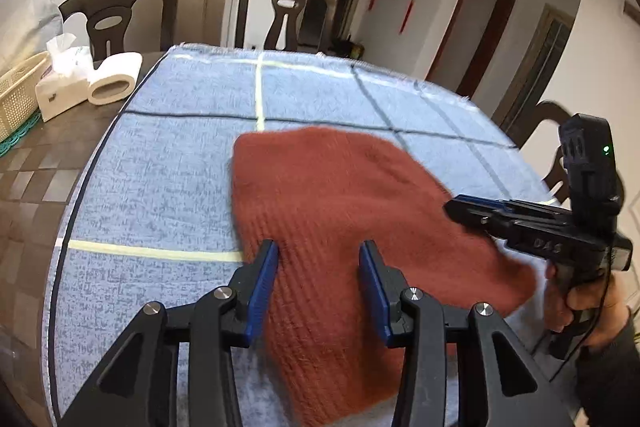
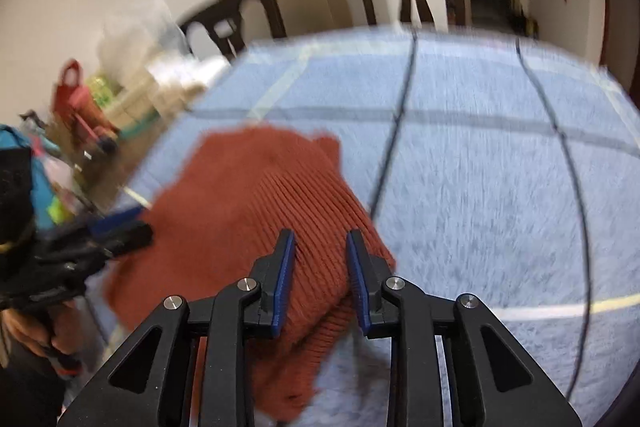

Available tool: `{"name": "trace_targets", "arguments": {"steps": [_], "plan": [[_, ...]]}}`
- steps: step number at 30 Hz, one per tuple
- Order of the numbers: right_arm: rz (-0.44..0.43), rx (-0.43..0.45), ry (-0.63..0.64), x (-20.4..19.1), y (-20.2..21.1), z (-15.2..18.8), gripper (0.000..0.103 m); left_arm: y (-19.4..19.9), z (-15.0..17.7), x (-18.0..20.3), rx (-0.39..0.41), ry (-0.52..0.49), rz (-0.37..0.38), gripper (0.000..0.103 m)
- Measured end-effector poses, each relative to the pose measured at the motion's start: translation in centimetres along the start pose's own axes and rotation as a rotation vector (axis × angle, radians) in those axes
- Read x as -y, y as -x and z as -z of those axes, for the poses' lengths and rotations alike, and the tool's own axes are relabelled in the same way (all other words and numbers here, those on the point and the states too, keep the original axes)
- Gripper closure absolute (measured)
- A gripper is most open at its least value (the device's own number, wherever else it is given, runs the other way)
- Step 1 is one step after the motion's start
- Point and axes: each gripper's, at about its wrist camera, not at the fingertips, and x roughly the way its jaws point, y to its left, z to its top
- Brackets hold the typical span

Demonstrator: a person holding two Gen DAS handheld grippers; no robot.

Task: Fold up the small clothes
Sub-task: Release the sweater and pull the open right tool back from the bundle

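A rust-red ribbed knit garment (image 1: 328, 187) lies on a blue checked cloth (image 1: 180, 155) that covers the table. My left gripper (image 1: 320, 255) hovers over the garment's near part, jaws apart, with the knit showing below and between the blue pads. In the right wrist view my right gripper (image 2: 320, 247) stands over the garment (image 2: 256, 195) near its right edge, its pads narrowly apart with ribbed fabric between them and no bunching. From the left wrist view the right gripper (image 1: 456, 209) reaches in from the right. The left gripper (image 2: 136, 223) shows blurred at the garment's left side.
On the dark table (image 1: 36, 179) left of the blue cloth stand a tissue box (image 1: 64, 79), a paper roll (image 1: 116, 79) and a woven basket (image 1: 16, 95). Chairs (image 1: 286, 11) line the far side. A person's hand (image 1: 592, 307) holds the right gripper's handle.
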Motion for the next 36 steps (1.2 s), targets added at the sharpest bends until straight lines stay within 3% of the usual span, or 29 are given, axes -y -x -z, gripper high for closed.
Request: {"name": "trace_targets", "arguments": {"steps": [5,9,15,18,33,36], "plan": [[0.030,0.049,0.067,-1.6,3.0,0.5,0.076,2.0,0.8,0.0,0.018,-0.005,-0.041,0.058],[-0.008,0.096,0.161,-4.3,6.0,2.1,0.076,3.9,2.1,0.9,0.028,-0.023,-0.068,0.058],[0.017,0.042,0.252,-5.9,5.0,4.6,0.088,3.7,3.5,1.9,0.003,-0.046,-0.100,0.058],[0.032,0.020,0.214,-5.0,4.2,5.1,0.088,2.5,3.9,1.4,-0.030,-0.024,-0.105,0.057],[0.042,0.028,0.203,-4.4,3.7,5.8,0.088,2.2,4.3,1.1,-0.031,-0.009,-0.092,0.053],[0.039,0.029,0.186,-4.4,4.3,5.9,0.084,2.7,4.4,1.5,-0.026,-0.020,-0.110,0.053]]}}
